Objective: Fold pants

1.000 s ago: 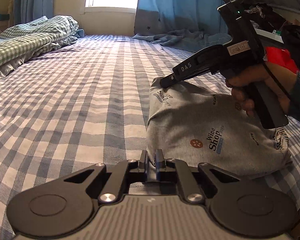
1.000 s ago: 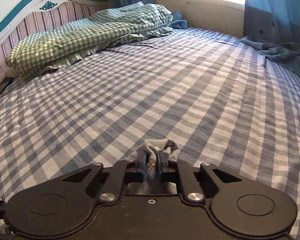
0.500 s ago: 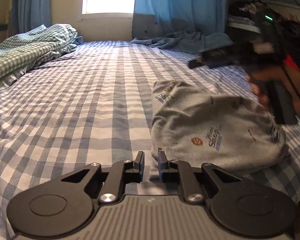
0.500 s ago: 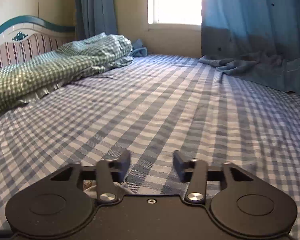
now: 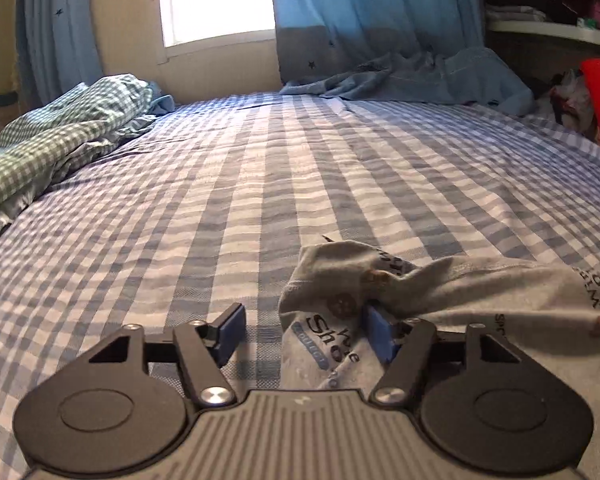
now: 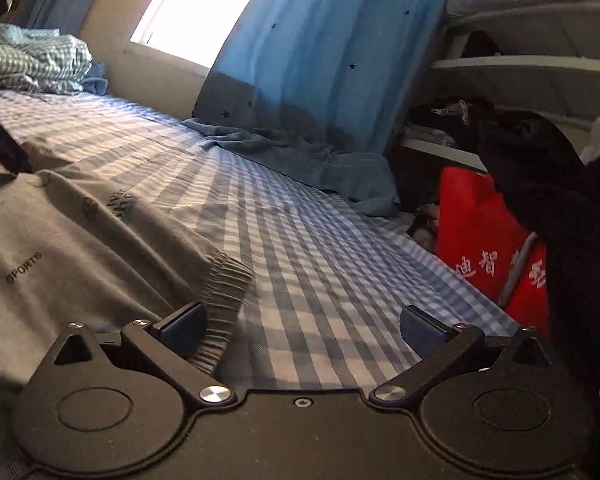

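Note:
Grey folded pants [image 5: 480, 296] with printed words lie on the blue checked bed sheet [image 5: 260, 184]. In the left wrist view their near corner reaches in between the fingers of my left gripper [image 5: 306, 332]. Its jaws are opening, and the right pad [image 5: 380, 338] rests against loose cloth without pinching it. In the right wrist view the pants [image 6: 60, 248] lie at the left, ribbed waistband [image 6: 224, 284] towards me. My right gripper [image 6: 302, 328] is opening wide over bare sheet, its left finger [image 6: 184, 326] beside the waistband.
A green checked quilt [image 5: 60, 136] is heaped at the far left of the bed. Blue curtains [image 6: 320, 60] and a crumpled blue cloth [image 6: 300, 152] lie by the window. A red bag [image 6: 484, 232] and cluttered shelves [image 6: 520, 68] stand past the bed's right edge.
Both grippers were shut on corners of the pants and have let go and opened. The right gripper left the left wrist view and swung right, towards the red bag.

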Demonstrator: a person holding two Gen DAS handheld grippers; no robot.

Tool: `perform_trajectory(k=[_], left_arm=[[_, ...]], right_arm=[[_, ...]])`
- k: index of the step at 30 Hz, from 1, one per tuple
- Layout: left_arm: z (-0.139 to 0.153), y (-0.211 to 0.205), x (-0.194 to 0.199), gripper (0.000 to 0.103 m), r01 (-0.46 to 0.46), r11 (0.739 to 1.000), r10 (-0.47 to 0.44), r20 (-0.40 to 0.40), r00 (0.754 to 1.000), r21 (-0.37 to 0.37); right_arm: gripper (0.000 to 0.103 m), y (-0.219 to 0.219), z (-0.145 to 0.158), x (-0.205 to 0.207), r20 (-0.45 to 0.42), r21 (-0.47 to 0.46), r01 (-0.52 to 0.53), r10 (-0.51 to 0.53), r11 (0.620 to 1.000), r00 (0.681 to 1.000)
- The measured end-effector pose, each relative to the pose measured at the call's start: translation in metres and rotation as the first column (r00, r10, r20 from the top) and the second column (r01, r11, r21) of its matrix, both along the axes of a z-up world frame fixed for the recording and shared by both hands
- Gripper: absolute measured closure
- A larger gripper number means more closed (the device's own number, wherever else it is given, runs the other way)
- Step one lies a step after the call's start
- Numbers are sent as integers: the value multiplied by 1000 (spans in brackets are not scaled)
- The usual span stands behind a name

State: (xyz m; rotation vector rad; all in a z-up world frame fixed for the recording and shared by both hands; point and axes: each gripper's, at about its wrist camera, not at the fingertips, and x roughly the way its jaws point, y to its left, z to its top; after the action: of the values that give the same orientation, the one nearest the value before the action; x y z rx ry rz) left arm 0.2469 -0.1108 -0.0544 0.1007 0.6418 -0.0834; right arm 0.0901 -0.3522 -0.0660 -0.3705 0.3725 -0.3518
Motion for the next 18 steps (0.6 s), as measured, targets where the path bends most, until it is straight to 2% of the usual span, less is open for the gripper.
perform_trajectory(k=[1, 2, 4, 7, 9, 11, 13, 14, 15, 18], left_arm=[[2, 3, 1, 25, -14, 1000, 14, -10, 1000, -20], [3, 6, 3, 21, -28, 999, 27, -27, 999, -33], [9, 14, 3, 20, -40, 997, 37, -47, 998, -64], [32, 16, -14, 18, -10, 993, 15, 39, 999, -120], [40, 3, -13, 12, 33, 995, -24, 88, 996, -98], [34, -14, -6, 12, 53, 998, -50, 96, 994, -34], [18, -30, 7, 12, 39, 997, -44, 65, 997, 71], [9, -32, 14, 8, 27, 995, -31, 37, 999, 96], [3, -31, 21, 5, 17, 997, -17, -7, 1000, 76], [2, -12, 39, 0, -42, 997, 35, -103, 994, -66]], right_arm=[[1, -7, -2, -1, -16, 16, 5, -5, 1000, 1000], [1, -15, -2, 0, -36, 75, 1, 2, 997, 999], [1, -29, 7, -6, -9, 179, -6, 8, 984, 1000], [1, -22, 26, 0, 46, 111, -52, 47, 992, 998], [1, -16, 37, 21, 66, 114, -105, 98, 988, 993], [1, -10, 36, 46, 40, 114, -156, 152, 981, 988], [1, -1, 23, 73, -74, 50, -167, 171, 985, 983], [1, 1, 14, 82, -132, 18, -159, 160, 987, 978], [1, -2, 11, 88, -165, 40, -156, 160, 987, 973], [1, -20, 14, 94, -175, 154, -135, 162, 979, 971]])
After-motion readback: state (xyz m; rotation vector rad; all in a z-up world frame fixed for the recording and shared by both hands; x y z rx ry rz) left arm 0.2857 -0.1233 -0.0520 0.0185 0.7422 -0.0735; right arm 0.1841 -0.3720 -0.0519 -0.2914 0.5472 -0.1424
